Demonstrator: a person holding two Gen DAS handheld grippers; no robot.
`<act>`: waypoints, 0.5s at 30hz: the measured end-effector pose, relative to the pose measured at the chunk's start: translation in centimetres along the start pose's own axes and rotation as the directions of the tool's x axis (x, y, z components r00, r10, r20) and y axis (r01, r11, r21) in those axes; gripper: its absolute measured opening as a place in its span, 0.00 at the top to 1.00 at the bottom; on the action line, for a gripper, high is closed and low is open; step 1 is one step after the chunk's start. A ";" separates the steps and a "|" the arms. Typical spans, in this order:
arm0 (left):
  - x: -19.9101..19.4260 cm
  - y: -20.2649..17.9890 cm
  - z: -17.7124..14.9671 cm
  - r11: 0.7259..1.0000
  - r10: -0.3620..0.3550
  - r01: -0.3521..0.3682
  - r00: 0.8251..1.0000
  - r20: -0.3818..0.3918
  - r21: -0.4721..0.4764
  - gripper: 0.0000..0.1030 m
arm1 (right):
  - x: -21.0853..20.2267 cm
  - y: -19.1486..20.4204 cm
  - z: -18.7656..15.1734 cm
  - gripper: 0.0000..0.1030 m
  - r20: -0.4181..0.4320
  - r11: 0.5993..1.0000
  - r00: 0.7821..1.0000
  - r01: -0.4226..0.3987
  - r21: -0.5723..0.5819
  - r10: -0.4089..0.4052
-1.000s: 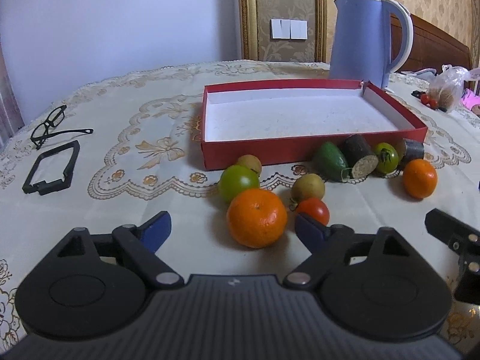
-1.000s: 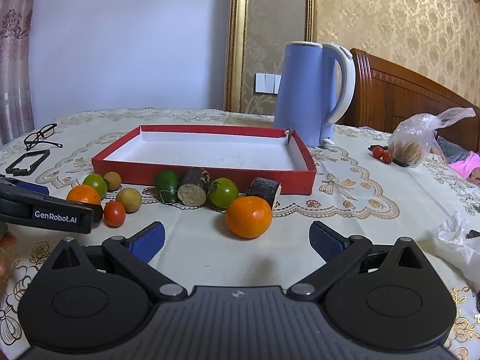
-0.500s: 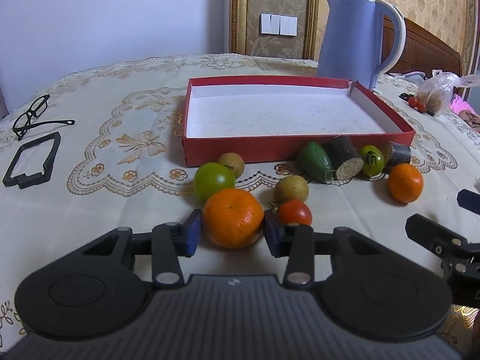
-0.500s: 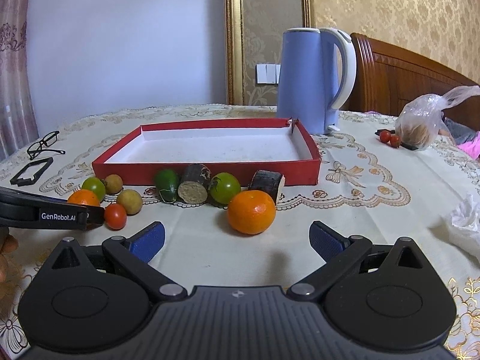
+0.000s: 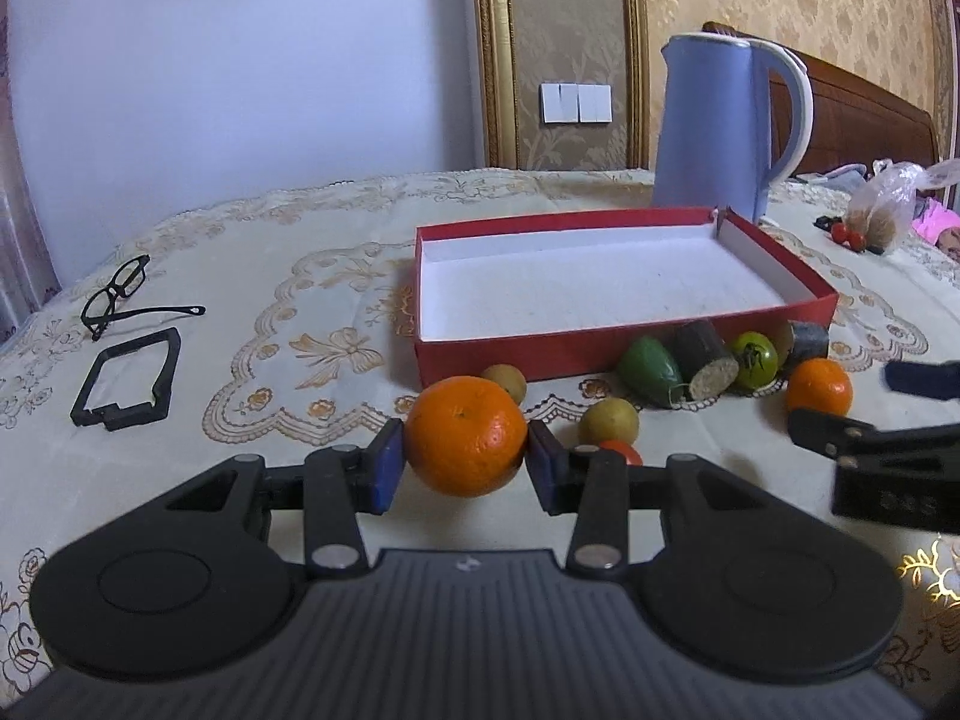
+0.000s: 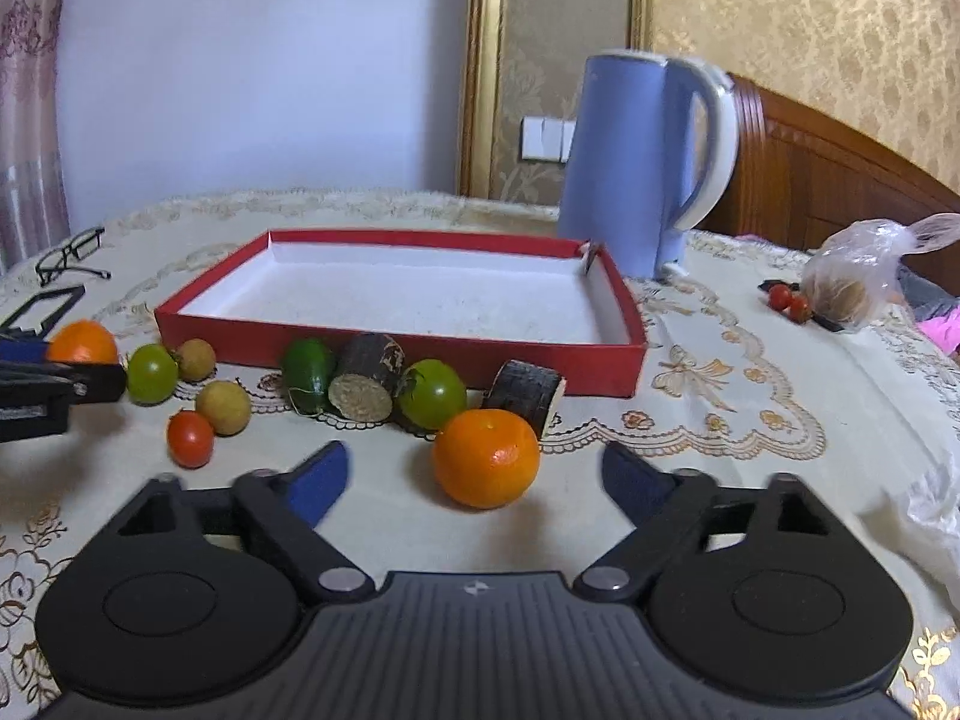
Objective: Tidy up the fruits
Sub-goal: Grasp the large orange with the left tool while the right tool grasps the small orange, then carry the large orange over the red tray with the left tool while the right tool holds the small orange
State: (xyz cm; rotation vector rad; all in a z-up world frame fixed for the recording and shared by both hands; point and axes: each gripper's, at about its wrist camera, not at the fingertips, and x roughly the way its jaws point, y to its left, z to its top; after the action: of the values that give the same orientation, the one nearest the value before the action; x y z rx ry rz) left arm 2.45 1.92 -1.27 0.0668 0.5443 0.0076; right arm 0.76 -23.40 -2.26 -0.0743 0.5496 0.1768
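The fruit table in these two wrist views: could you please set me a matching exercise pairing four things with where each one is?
Things:
1. large orange
2. second orange
3. red box
4. glasses

Places:
A. lying beside a black frame
B. clamped between the left gripper's pads
C. on the cloth, between the closing right gripper's jaws, untouched
D. in front of the blue kettle, nothing inside

Pairs: 1-B, 2-C, 3-D, 4-A

A matt cloth tablecloth [image 6: 720,420] with glossy gold embroidery covers the table. The red box [image 6: 540,354] looks like matt cardboard, white inside. At its 1 o'clock, the kettle [image 6: 624,162] is smooth plastic. Orange [image 6: 486,459] peel is dimpled, faintly shiny.
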 end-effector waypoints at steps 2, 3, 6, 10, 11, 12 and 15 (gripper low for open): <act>0.0 0.3 0.1 1.000 -0.009 0.009 1.000 -0.003 -0.013 0.62 | 1.0 -0.1 0.3 0.26 -0.030 1.000 1.000 -0.003 0.006 0.004; 0.0 0.4 0.1 1.000 -0.011 0.011 1.000 -0.002 -0.017 0.62 | 1.4 -0.1 0.3 0.31 -0.037 1.000 0.999 0.002 0.006 -0.001; -0.1 0.6 0.1 1.000 -0.011 0.011 1.000 0.006 -0.019 0.62 | 2.3 0.0 0.4 0.41 -0.062 1.000 0.998 0.019 -0.003 -0.019; -0.2 0.8 0.0 0.999 -0.023 0.023 1.000 0.013 -0.024 0.62 | 2.7 -0.1 0.4 0.57 -0.079 1.000 0.997 0.026 0.011 -0.026; -0.1 0.9 -0.1 0.999 -0.027 0.027 1.000 0.013 -0.027 0.62 | 2.7 -0.1 0.3 0.58 -0.079 1.000 0.997 0.027 0.007 -0.027; 0.0 0.9 -0.1 0.999 -0.030 0.031 0.999 0.012 -0.031 0.62 | 2.7 -0.1 0.3 0.58 -0.079 1.000 0.997 0.028 0.004 -0.027; 0.1 1.1 -0.2 0.998 -0.038 0.038 0.999 0.006 -0.039 0.62 | 2.5 -0.2 0.3 0.59 -0.078 1.000 0.997 0.021 0.021 -0.020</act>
State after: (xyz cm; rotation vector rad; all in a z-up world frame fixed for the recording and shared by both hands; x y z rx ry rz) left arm 2.43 3.06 -1.44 0.0179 0.5395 -0.0190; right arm 3.03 -23.24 -3.28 -0.0663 0.6284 0.1485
